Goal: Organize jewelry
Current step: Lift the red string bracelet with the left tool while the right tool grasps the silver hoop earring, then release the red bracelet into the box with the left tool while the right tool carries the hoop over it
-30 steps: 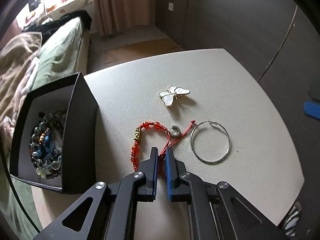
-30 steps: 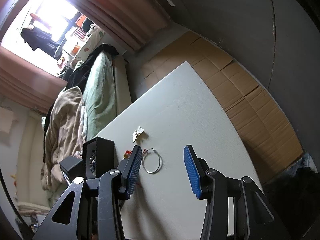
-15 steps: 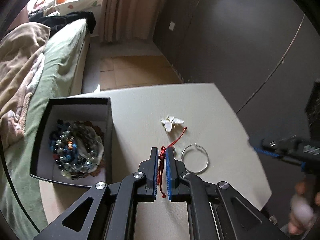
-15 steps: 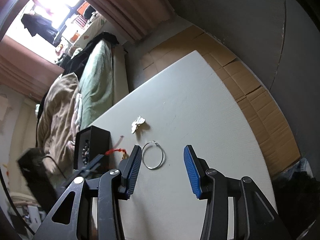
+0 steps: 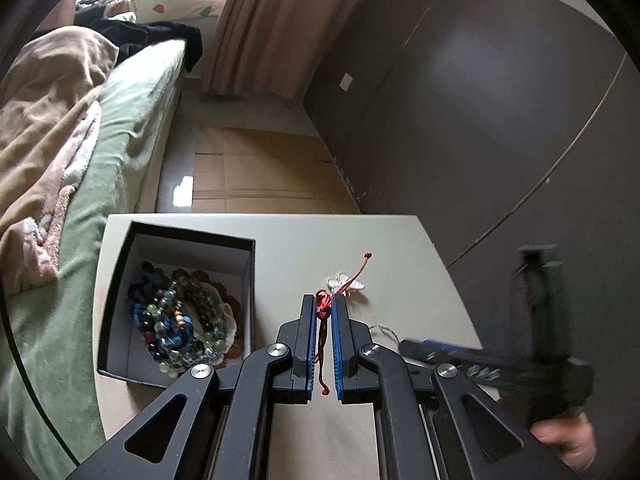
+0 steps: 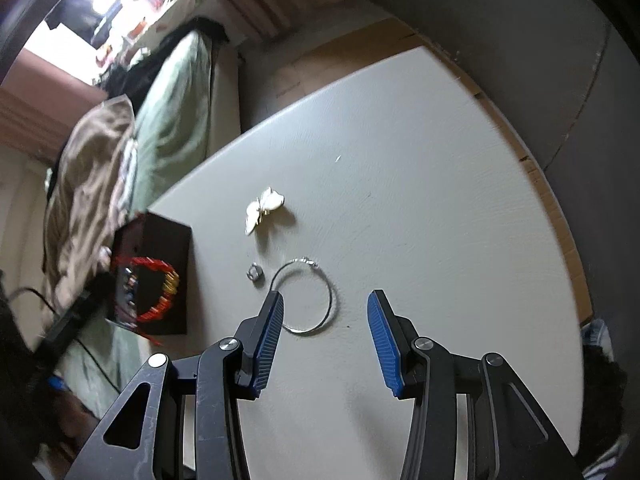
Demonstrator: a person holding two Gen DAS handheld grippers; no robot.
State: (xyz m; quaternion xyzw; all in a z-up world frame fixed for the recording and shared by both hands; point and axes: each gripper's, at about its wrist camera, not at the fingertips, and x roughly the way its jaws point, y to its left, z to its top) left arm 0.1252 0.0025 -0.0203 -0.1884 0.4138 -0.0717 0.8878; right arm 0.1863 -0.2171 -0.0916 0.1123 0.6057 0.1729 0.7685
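The left gripper (image 5: 323, 340) is clamped on the red bracelet's (image 6: 158, 290) cord, beads dangling over the black box (image 5: 116, 276) to its left; the right gripper (image 6: 326, 336) gapes empty above the hoop earring (image 6: 329, 294) on the tabletop (image 6: 420, 184); the butterfly brooch (image 6: 264, 209) lies beyond.

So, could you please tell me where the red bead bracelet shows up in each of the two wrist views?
Left wrist view: only the red bead bracelet's knotted cord shows, at lower centre, pinched in the left tool.
Right wrist view: its bead loop hangs at the left edge, in front of the black box.
Shared landmark: the white butterfly brooch lying on the table.
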